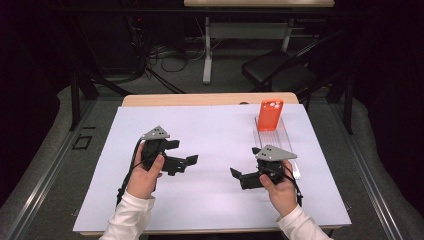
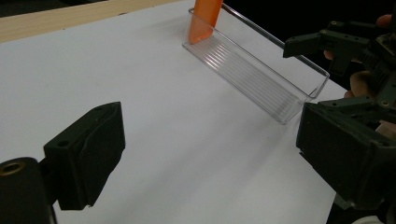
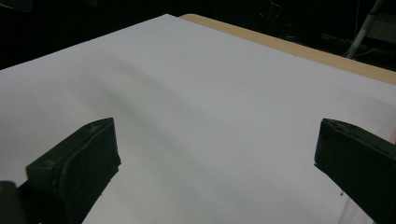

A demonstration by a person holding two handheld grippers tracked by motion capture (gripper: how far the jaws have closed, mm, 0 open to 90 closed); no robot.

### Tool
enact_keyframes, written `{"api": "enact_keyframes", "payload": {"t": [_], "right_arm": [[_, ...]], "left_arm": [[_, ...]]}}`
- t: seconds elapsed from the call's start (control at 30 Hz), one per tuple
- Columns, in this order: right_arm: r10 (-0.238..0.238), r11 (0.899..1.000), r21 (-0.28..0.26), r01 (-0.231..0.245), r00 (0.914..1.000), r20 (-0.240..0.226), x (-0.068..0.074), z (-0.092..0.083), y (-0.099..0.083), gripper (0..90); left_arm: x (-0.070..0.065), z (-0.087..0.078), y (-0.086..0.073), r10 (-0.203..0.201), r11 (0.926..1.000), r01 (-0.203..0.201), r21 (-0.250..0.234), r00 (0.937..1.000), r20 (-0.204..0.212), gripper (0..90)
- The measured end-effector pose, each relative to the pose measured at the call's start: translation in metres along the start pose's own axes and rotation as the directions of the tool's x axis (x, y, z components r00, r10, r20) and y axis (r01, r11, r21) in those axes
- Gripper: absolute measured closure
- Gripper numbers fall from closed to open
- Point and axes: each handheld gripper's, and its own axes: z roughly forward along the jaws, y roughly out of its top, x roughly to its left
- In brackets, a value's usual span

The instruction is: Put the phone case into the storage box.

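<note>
Orange phone case [image 1: 270, 114] stands propped in the far end of a clear plastic tray [image 1: 289, 142], untouched. Left gripper [image 1: 189, 161] and right gripper [image 1: 236, 173] hover over white paper [image 1: 210, 135], jaws apart, empty. I'd guess reaching comes next, probably from the right.

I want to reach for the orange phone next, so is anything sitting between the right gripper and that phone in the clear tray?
Nothing visible blocks it. The right gripper hovers open beside the near end of the clear tray; the orange phone leans at the far end.
</note>
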Motion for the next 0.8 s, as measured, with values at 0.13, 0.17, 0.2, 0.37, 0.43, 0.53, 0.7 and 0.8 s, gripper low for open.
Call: {"api": "enact_keyframes", "payload": {"t": [0.13,0.17,0.2,0.37,0.43,0.53,0.7,0.8], "right_arm": [[-0.002,1.000,-0.012,0.002,1.0000,-0.001,0.001,-0.001,-0.005,0.0],[-0.002,1.000,-0.012,0.002,1.0000,-0.001,0.002,-0.001,-0.006,0.0],[-0.003,1.000,-0.010,0.003,1.0000,-0.003,0.002,-0.002,-0.008,0.0],[0.008,1.000,-0.019,-0.008,0.9998,-0.017,0.003,-0.001,-0.017,0.0],[0.018,1.000,-0.020,-0.018,0.9995,-0.026,0.004,0.001,-0.020,0.0],[-0.003,1.000,-0.007,0.003,0.9997,-0.026,0.006,0.004,-0.023,0.0],[-0.014,1.000,0.006,0.015,0.9995,-0.029,0.008,0.005,-0.026,0.0],[-0.016,1.000,0.007,0.016,0.9995,-0.029,0.009,0.006,-0.026,0.0]], "left_arm": [[0.000,0.001,0.000,0.003,1.0000,-0.003,0.001,1.0000,-0.001,8.3],[0.000,0.001,0.000,0.001,1.0000,-0.001,0.002,1.0000,0.001,8.3],[0.000,0.001,0.000,0.002,1.0000,-0.002,0.002,1.0000,0.001,8.3],[0.000,0.003,-0.001,0.002,0.9999,-0.002,0.010,1.0000,0.003,8.3],[0.000,0.004,-0.002,0.003,0.9999,-0.003,0.015,1.0000,0.007,8.3],[0.000,0.005,-0.001,0.006,0.9998,-0.006,0.017,1.0000,0.007,8.3],[0.000,0.004,-0.001,0.003,0.9999,-0.003,0.014,1.0000,0.007,8.3],[-0.001,0.004,-0.002,0.004,0.9999,-0.004,0.015,1.0000,0.007,8.3]]}}
